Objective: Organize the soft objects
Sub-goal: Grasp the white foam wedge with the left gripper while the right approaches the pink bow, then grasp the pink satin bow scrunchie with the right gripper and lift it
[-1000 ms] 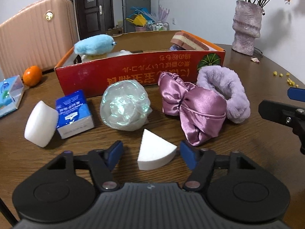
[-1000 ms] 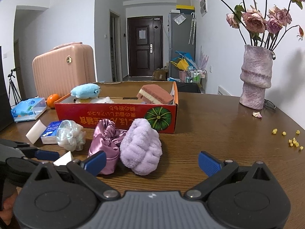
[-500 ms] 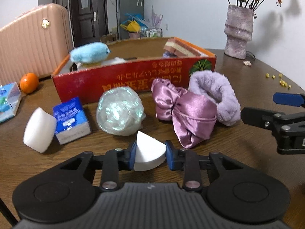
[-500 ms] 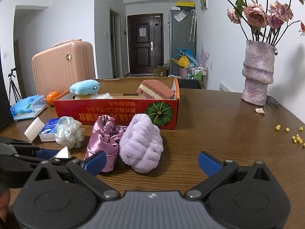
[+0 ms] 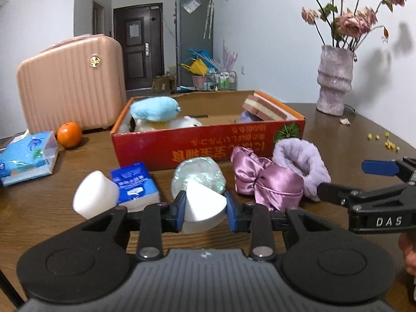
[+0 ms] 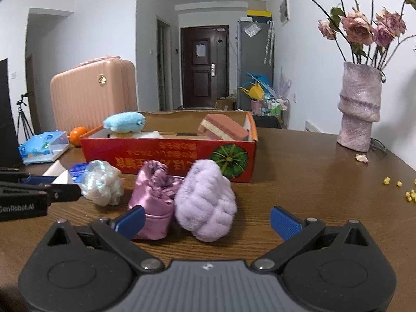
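Low in the centre of the left wrist view, the left gripper (image 5: 205, 209) pinches a white wedge sponge (image 5: 202, 209) between its two blue pads, the sponge's rounded face turned toward the right of the frame and its point toward the upper left. It appears lifted clear of the brown table (image 5: 39, 208). Just above it in the frame lies an iridescent ball (image 5: 199, 175), and to the right of that a pink satin scrunchie (image 5: 267, 182) touching a fluffy lilac scrunchie (image 5: 301, 163). To the left sit a small blue tissue pack (image 5: 134, 183) and a second white sponge (image 5: 95, 199), which overlaps the pack in this view. Behind them all, mid-frame, stands the red cardboard box (image 5: 208, 145), holding a light blue plush toy (image 5: 153, 109) at its left end and a layered pink sponge (image 5: 265, 109) at its right. In the right wrist view, the right gripper (image 6: 206, 221) is spread wide at the bottom of the frame, nothing between its pads, with the lilac scrunchie just above the gap and the satin one near the left pad.
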